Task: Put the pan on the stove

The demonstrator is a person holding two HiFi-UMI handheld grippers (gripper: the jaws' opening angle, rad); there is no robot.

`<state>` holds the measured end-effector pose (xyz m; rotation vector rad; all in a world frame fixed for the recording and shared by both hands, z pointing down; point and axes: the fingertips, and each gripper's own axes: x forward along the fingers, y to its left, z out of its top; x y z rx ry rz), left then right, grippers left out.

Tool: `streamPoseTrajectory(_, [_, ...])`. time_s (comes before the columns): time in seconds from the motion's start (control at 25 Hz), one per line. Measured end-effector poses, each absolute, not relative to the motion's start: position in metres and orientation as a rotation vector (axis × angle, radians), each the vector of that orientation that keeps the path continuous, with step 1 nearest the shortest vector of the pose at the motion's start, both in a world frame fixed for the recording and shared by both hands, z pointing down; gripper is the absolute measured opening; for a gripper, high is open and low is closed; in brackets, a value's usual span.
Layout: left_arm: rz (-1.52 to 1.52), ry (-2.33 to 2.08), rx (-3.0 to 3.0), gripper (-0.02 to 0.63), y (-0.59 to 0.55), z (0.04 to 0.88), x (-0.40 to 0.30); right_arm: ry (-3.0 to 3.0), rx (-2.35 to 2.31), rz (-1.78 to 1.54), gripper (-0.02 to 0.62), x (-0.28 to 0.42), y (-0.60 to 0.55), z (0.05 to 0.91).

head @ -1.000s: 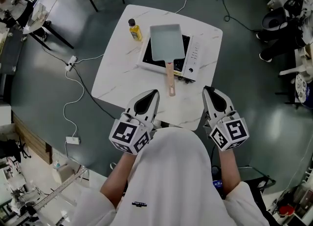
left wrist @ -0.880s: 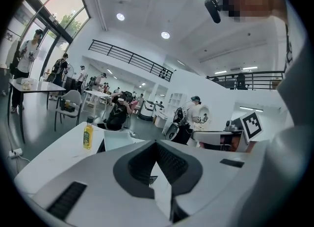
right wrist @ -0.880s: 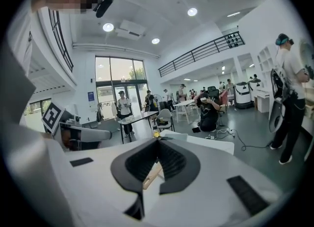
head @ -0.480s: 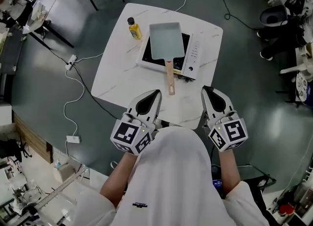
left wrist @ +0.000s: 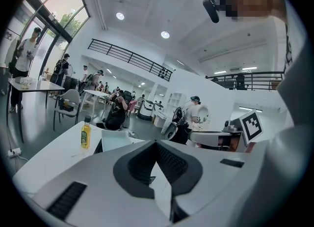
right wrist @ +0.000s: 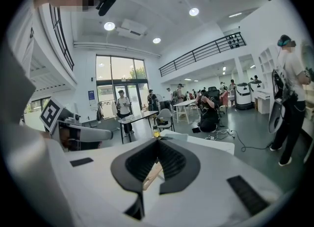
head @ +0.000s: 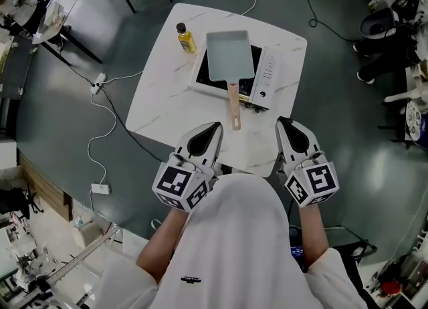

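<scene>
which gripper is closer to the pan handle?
The left gripper, its shut tip just beside the end of the wooden handle; the right gripper sits farther off to the side.

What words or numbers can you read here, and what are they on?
No text can be read.
Label on the bottle: too small.
Marks on the stove panel: too small.
Print on the shirt: too small.
The blue wall sign: blurred.
The left marker cube and right marker cube: black squares, no letters.
</scene>
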<state>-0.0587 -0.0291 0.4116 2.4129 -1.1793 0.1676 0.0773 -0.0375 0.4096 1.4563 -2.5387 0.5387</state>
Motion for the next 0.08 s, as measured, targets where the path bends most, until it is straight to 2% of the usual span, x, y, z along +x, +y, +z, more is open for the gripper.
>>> streamPoseTrajectory(0.08, [0.168, -1.176, 2.412, 0.000, -0.0289, 0.4118, -0.0584, -2.539, 1.462, 0.541, 0.005, 0.0776, -0.0379, 0.4100])
